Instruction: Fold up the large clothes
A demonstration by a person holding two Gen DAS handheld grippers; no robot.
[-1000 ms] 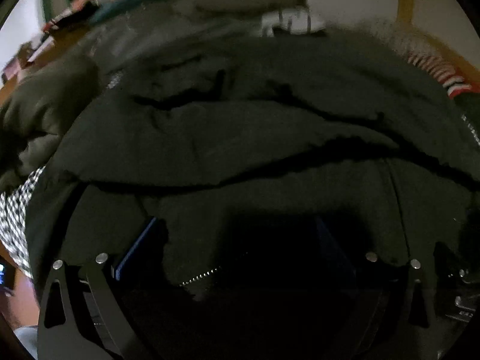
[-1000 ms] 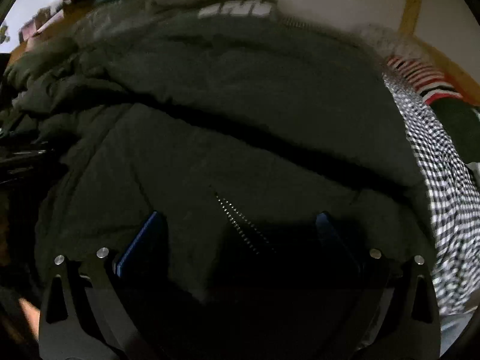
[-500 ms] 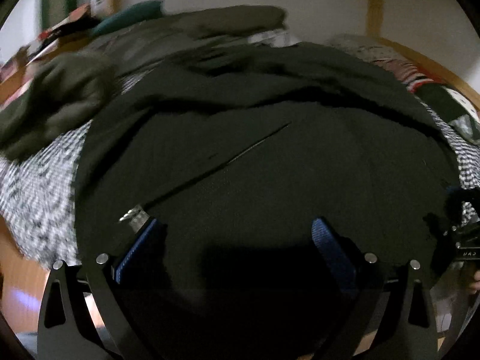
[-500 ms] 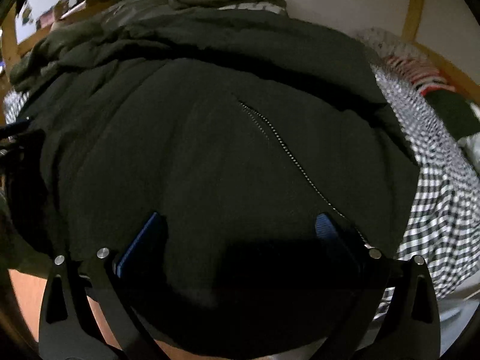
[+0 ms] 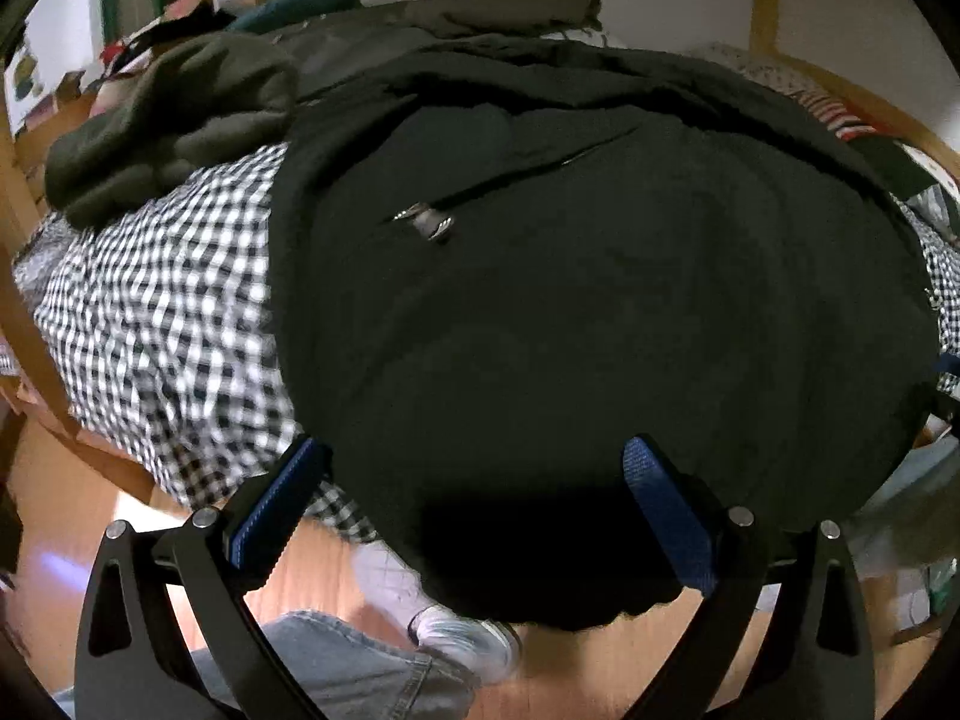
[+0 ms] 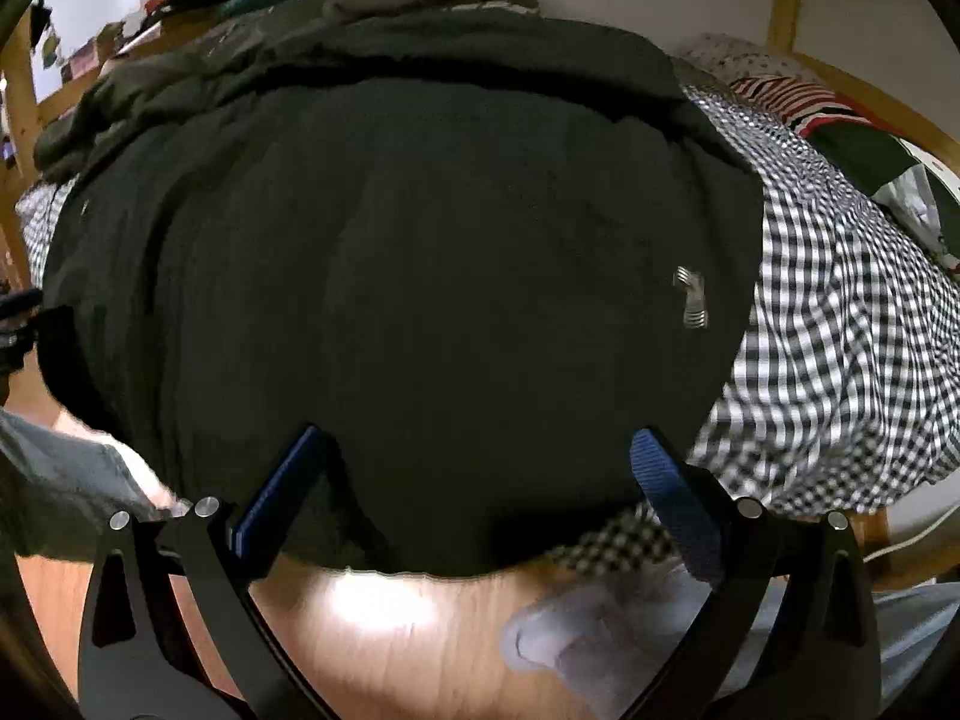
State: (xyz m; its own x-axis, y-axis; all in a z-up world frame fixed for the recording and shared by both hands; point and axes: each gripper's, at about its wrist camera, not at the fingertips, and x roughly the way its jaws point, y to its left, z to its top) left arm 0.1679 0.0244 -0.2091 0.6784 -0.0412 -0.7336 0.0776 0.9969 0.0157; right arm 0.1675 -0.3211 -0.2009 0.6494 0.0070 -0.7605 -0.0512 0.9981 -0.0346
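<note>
Left wrist view: checked bedspread (image 5: 168, 312) at left, olive garment (image 5: 174, 114) heaped on it near the headboard end, then black jacket (image 5: 600, 312) spread over the bed w/ its near hem hanging off the edge. Zip pull (image 5: 427, 223) on jacket's upper left (only this view shows it beside a pocket slit). Left gripper (image 5: 474, 510) jaws spread wide, nothing between the blue pads (image 5: 270, 516); denim leg and pale shoe (image 5: 462, 636) below.

Right wrist view: same jacket (image 6: 420, 300) filling centre, second zip pull (image 6: 693, 300) near its right edge, bedspread (image 6: 840, 360) now on the right, striped cloth (image 6: 786, 96) beyond. Right gripper (image 6: 474, 498) jaws also spread, empty. Wood floor (image 6: 390, 630) underneath.
</note>
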